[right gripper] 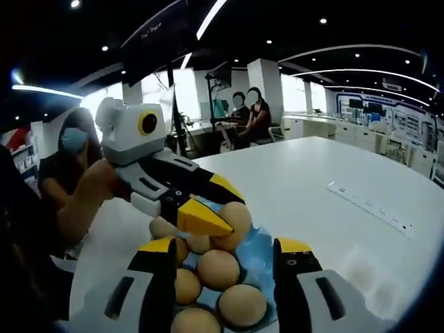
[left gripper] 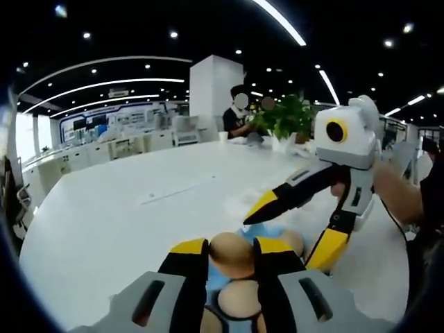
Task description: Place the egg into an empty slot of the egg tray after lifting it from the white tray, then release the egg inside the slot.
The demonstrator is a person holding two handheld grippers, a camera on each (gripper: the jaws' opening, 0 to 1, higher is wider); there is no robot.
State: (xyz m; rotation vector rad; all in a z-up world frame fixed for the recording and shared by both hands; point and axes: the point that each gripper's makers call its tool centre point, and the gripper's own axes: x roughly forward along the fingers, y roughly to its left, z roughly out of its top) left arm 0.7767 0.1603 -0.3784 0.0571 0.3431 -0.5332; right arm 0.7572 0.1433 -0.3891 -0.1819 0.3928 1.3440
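My left gripper (left gripper: 232,246) is shut on a brown egg (left gripper: 232,255), holding it just above the blue egg tray (left gripper: 215,283). The right gripper view shows that gripper (right gripper: 222,205) coming in from the left with the egg (right gripper: 239,218) over the tray's far end (right gripper: 260,253). Several brown eggs (right gripper: 218,269) sit in the tray's slots. My right gripper (right gripper: 227,248) hangs open over the near eggs with nothing between its fingers. In the left gripper view it (left gripper: 295,229) reaches in from the right, jaws spread beside the held egg.
The tray lies on a large white table (left gripper: 125,222). A white power strip (right gripper: 368,201) lies to the right. A potted plant (left gripper: 284,118) and seated people are at the far end. A masked person (right gripper: 69,142) holds the left gripper.
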